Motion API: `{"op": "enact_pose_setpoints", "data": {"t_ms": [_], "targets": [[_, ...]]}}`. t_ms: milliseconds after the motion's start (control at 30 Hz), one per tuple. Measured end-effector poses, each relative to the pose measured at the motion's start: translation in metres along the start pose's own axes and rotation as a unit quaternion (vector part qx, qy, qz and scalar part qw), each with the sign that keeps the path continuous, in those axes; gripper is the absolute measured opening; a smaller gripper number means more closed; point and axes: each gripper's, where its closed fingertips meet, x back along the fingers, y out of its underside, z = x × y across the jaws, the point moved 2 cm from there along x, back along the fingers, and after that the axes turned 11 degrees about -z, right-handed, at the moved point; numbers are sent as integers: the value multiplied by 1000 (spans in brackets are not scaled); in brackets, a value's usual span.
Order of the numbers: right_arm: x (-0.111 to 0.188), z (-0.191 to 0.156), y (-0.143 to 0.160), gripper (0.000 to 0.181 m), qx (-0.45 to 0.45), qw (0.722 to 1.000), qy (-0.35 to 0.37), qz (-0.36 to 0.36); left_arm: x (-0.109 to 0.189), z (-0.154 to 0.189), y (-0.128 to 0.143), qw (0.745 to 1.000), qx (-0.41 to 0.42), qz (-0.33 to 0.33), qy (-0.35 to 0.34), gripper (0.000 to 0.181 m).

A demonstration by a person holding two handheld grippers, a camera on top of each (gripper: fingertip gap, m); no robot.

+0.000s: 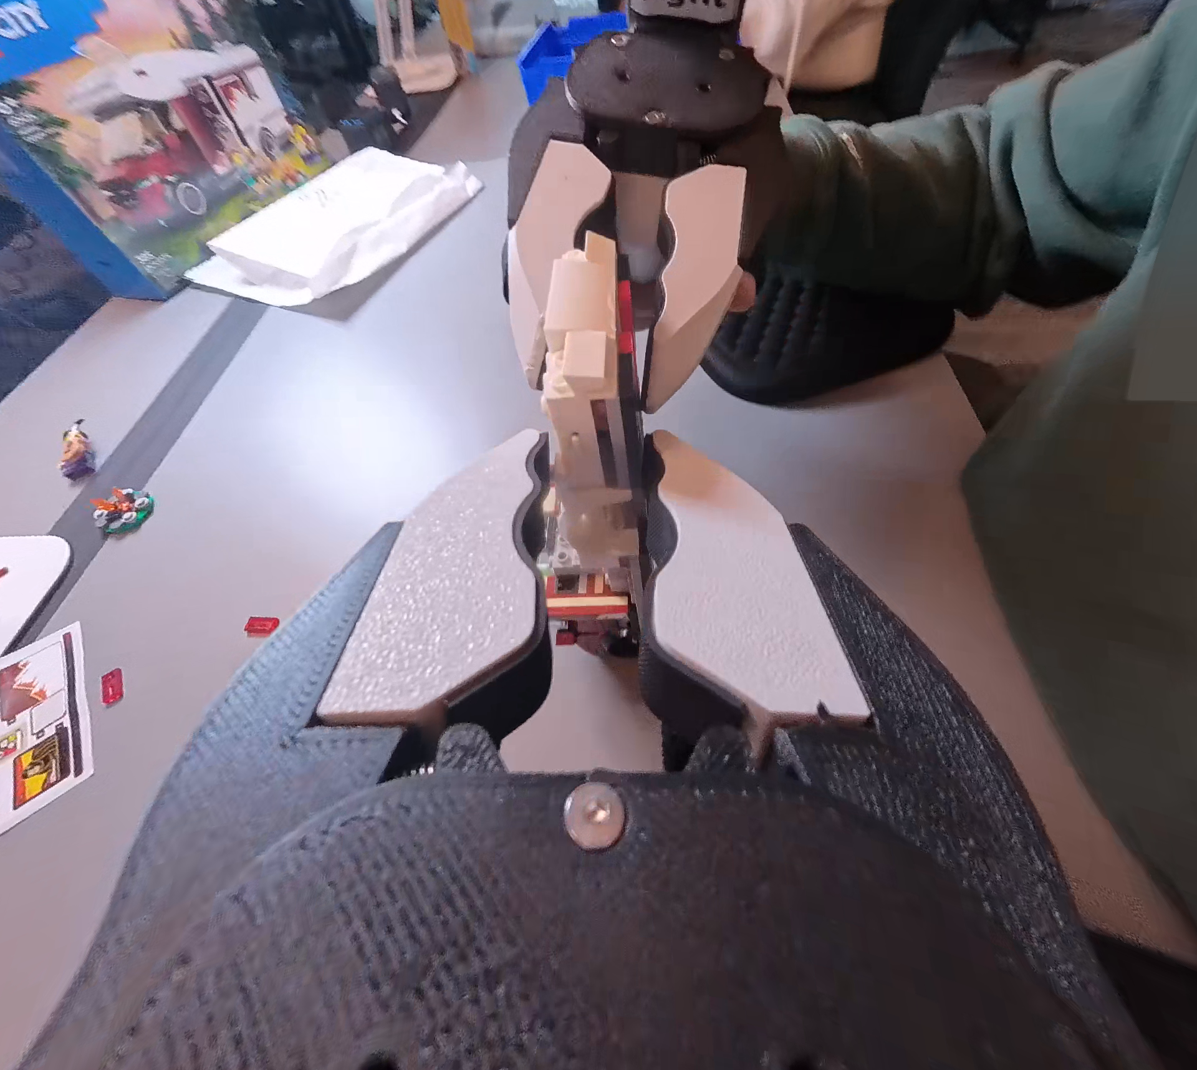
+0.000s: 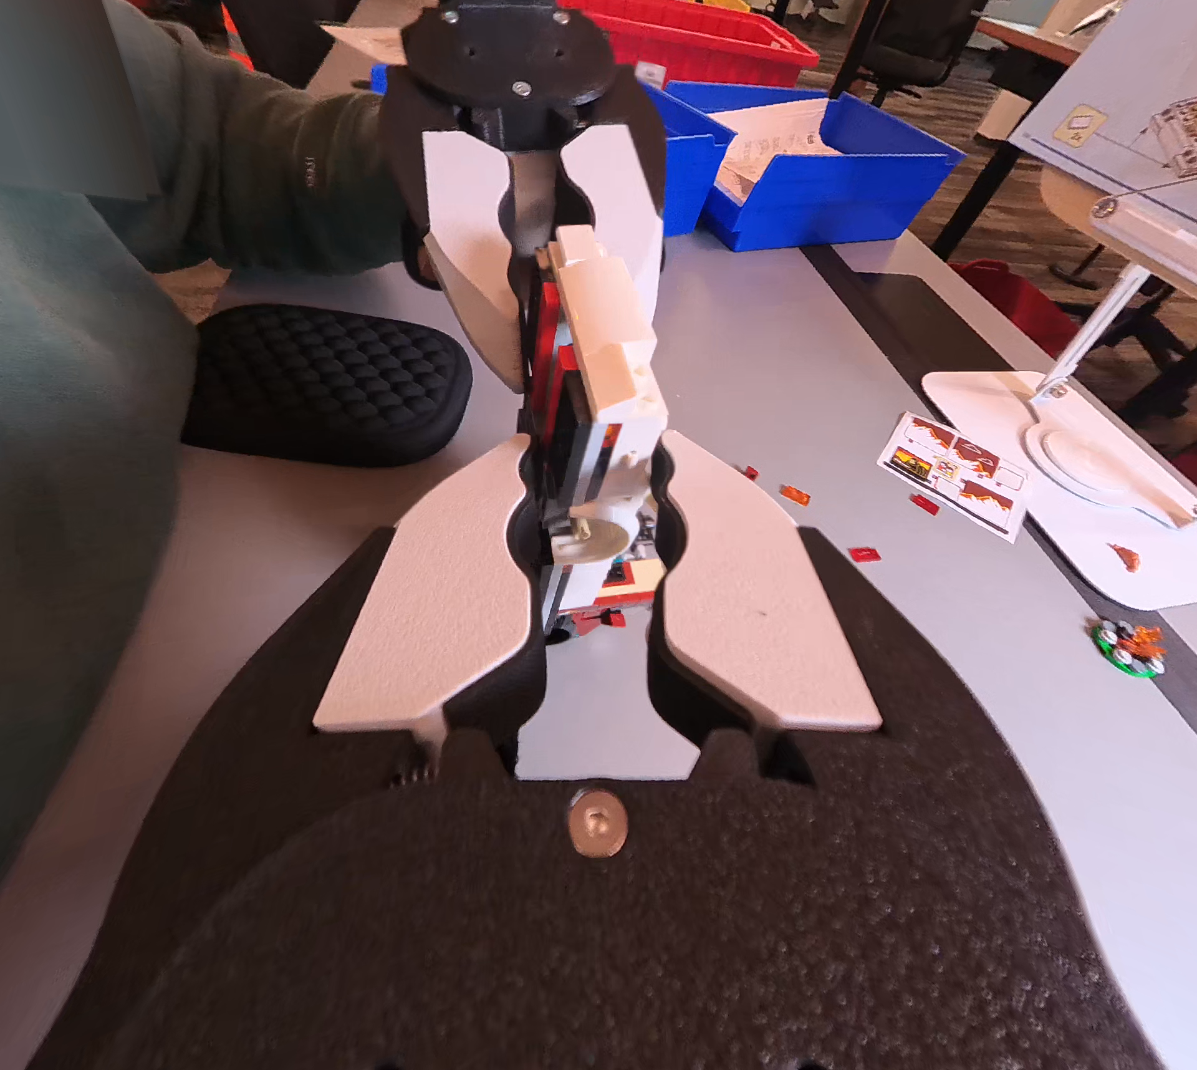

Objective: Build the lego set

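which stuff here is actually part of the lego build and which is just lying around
In use: lego model, clamped between left gripper and right gripper; loose red pieces; sticker sheet; instruction booklet; set box.

Lying about: black wrist rest; blue bins; red bin.

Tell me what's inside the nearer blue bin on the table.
The blue bin holds white printed paper sheets lying against its back and side. Its front wall hides the bottom, so anything beneath the sheets cannot be seen.
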Motion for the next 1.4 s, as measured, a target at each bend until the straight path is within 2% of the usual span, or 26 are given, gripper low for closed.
{"op": "enact_pose_setpoints", "data": {"t_ms": [100, 233, 367, 600, 700, 800, 967, 1100, 1267, 1400], "targets": [[11, 4, -1, 34, 11, 999, 29, -15, -2, -1, -2, 999, 23, 33, -35, 27], [34, 8, -19, 35, 51, 994, 92, -21, -4, -1, -2, 996, 30, 38, -78, 27], [33, 14, -18, 36, 107, 977, 154, -104, -3, 0, -2, 994, 41, 47, -94, 27], [21, 15, -15, 29, 75, 989, 90, -94, -1, 1, -4, 991, 50, 55, -108, 27], [22, 16, -15, 26, 76, 990, 82, -91, 0, -2, -13, 990, 35, 69, -117, 36], [21, 17, -14, 26, 74, 989, 86, -92, -5, -2, -16, 992, 34, 67, -104, 28], [24, 20, -15, 26, 79, 985, 118, -95, -6, -6, -14, 990, 53, 62, -114, 26], [37, 13, -32, 26, 146, 965, 186, -111, -8, -6, -15, 988, 61, 63, -127, 26], [17, -18, -51, 26, 230, 947, 176, -139, -10, -6, -16, 986, 67, 70, -136, 26], [5, -19, -54, 26, 245, 941, 171, -160, -9, -2, -14, 987, 55, 78, -130, 30]]}}
